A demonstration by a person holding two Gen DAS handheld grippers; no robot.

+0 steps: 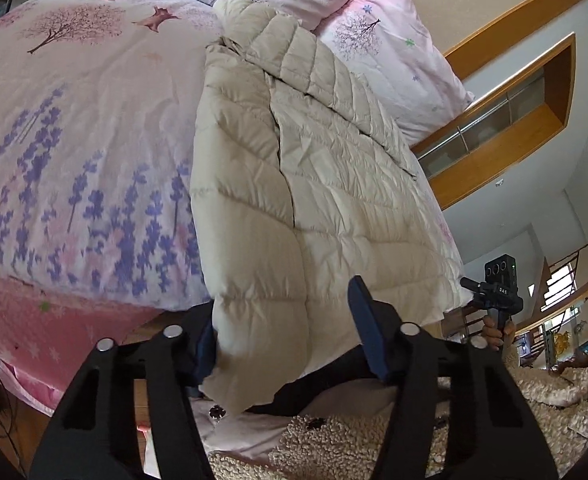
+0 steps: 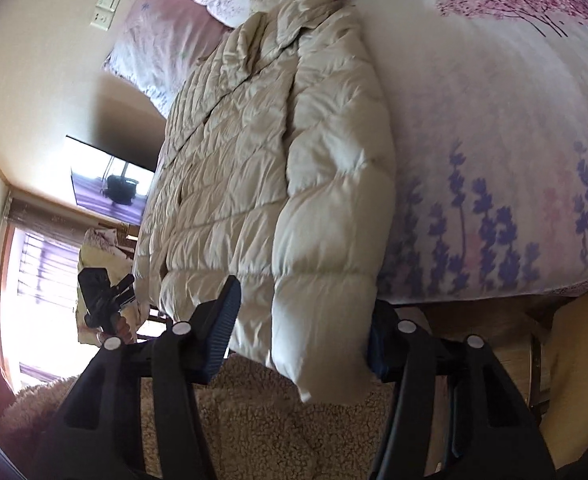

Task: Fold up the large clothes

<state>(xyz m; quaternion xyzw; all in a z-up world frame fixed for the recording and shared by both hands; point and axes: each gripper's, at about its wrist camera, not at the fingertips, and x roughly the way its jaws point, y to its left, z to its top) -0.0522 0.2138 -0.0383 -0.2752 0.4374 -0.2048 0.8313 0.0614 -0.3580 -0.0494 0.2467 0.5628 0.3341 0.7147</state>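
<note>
A cream quilted puffer jacket (image 1: 294,168) lies lengthwise on the bed, its hem hanging over the near edge; it also shows in the right wrist view (image 2: 277,168). My left gripper (image 1: 285,336) is open, its blue fingers either side of one hem corner. My right gripper (image 2: 298,328) is open, its fingers either side of the other hem corner. Neither pad presses the fabric. The right gripper also shows in the left wrist view (image 1: 494,292), and the left gripper in the right wrist view (image 2: 105,296).
The bed (image 1: 73,140) has a pink floral cover with purple flowers. Pillows (image 1: 374,36) lie at the far end beyond the collar. A fleecy beige garment (image 2: 253,420) is below the grippers. A wooden bed frame edge (image 2: 474,312) shows under the cover.
</note>
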